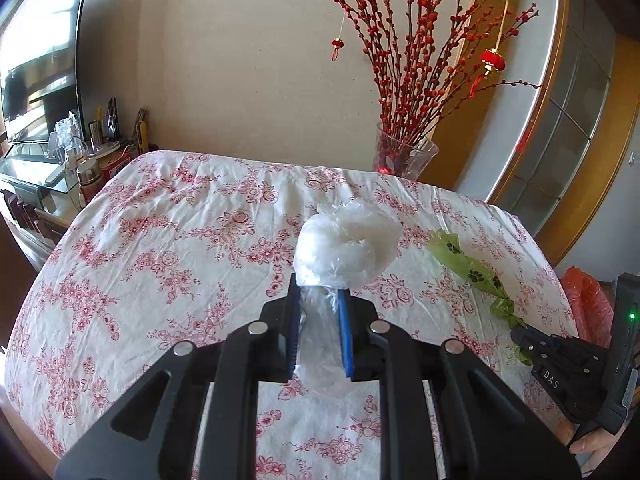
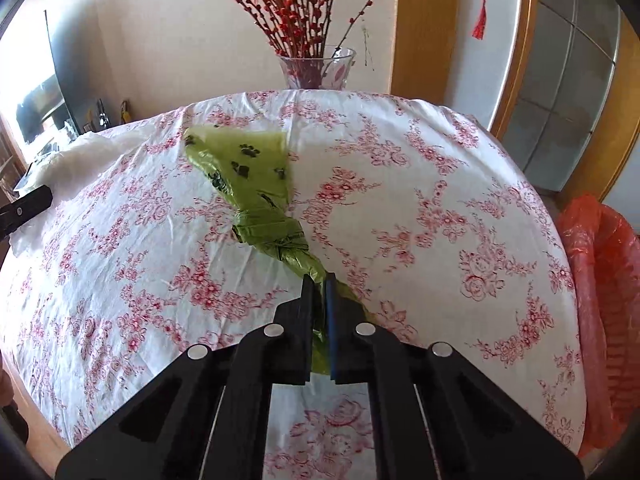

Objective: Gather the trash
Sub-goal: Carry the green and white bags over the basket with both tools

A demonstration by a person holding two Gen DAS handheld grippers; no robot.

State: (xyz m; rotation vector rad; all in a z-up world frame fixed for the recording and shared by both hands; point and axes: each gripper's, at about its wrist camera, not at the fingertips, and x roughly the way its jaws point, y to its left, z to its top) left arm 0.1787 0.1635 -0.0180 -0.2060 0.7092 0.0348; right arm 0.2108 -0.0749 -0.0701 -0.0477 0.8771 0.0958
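My left gripper [image 1: 319,285] is shut on a crumpled clear plastic bag [image 1: 346,246], whose bulk bulges past the fingertips over the floral tablecloth [image 1: 160,264]. My right gripper [image 2: 319,280] is shut on the twisted end of a green bag with black paw prints [image 2: 248,168], which trails away across the cloth. The green bag [image 1: 468,268] and the right gripper [image 1: 520,334] also show at the right in the left wrist view. The clear bag [image 2: 68,156] and the left gripper's tip [image 2: 28,204] show at the left in the right wrist view.
A bin lined with a red bag [image 2: 600,304] stands beside the table's right edge and also shows in the left wrist view [image 1: 588,300]. A glass vase with red berry branches [image 1: 404,152] stands behind the table. A TV and cluttered stand [image 1: 44,92] are at far left.
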